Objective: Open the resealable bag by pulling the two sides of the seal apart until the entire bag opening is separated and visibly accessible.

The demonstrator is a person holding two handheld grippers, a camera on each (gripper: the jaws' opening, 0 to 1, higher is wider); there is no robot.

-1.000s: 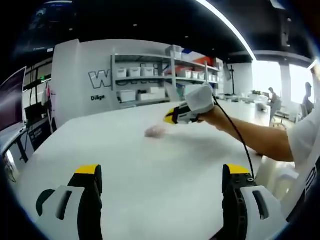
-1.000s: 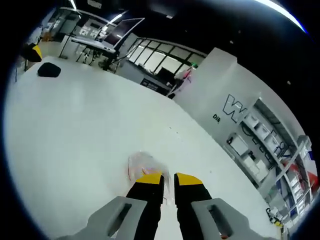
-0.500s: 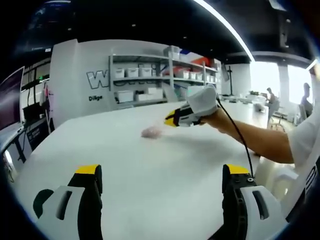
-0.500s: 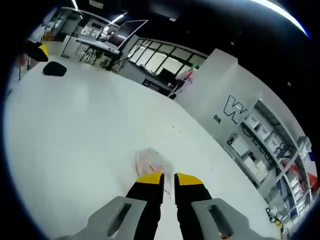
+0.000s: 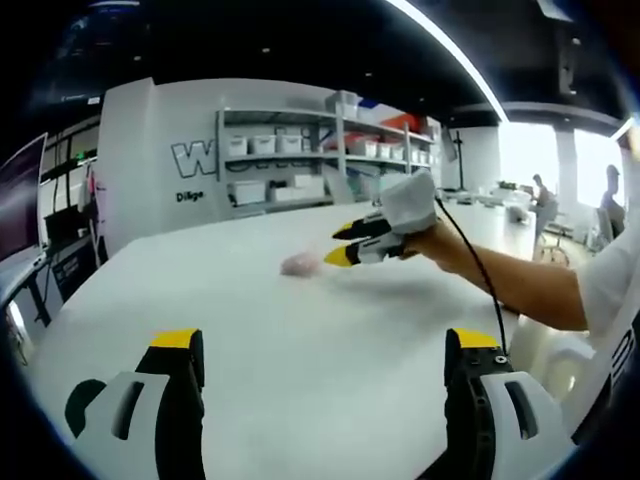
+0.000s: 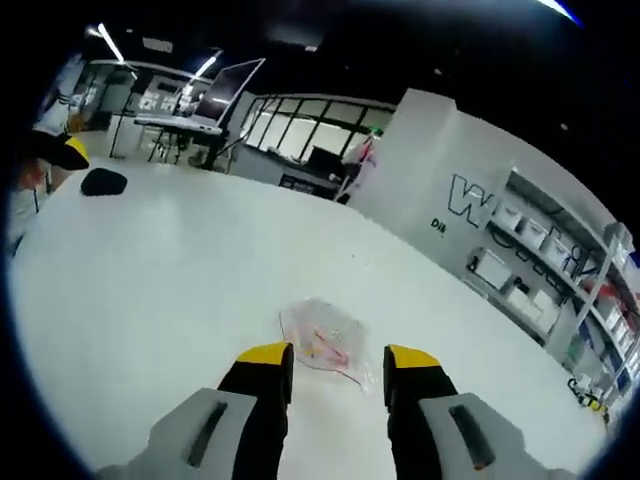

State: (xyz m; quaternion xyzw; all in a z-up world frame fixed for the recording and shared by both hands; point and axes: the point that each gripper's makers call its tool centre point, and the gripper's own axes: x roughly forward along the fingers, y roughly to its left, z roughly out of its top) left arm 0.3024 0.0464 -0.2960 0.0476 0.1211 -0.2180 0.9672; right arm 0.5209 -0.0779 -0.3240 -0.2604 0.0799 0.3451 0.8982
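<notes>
A small clear resealable bag (image 6: 322,343) with pinkish contents lies flat on the white table (image 6: 160,270). My right gripper (image 6: 338,358) hovers just short of it, open, its yellow-tipped jaws on either side of the bag's near edge. In the left gripper view the bag (image 5: 298,264) is a small pink patch far across the table, and the right gripper (image 5: 345,244), held by a person's hand, points at it from the right with its jaws apart. My left gripper (image 5: 325,345) stays low near the table's front, wide open with nothing between its jaws.
A black object (image 6: 103,182) lies at the table's far left corner. Shelves with white bins (image 5: 290,165) stand against the wall behind the table. A cable (image 5: 478,272) trails from the right gripper along the person's arm. People stand at the back right.
The right gripper's jaws, nearly together before, have spread apart. It has tilted and come closer to the bag. The left gripper has stayed put and open.
</notes>
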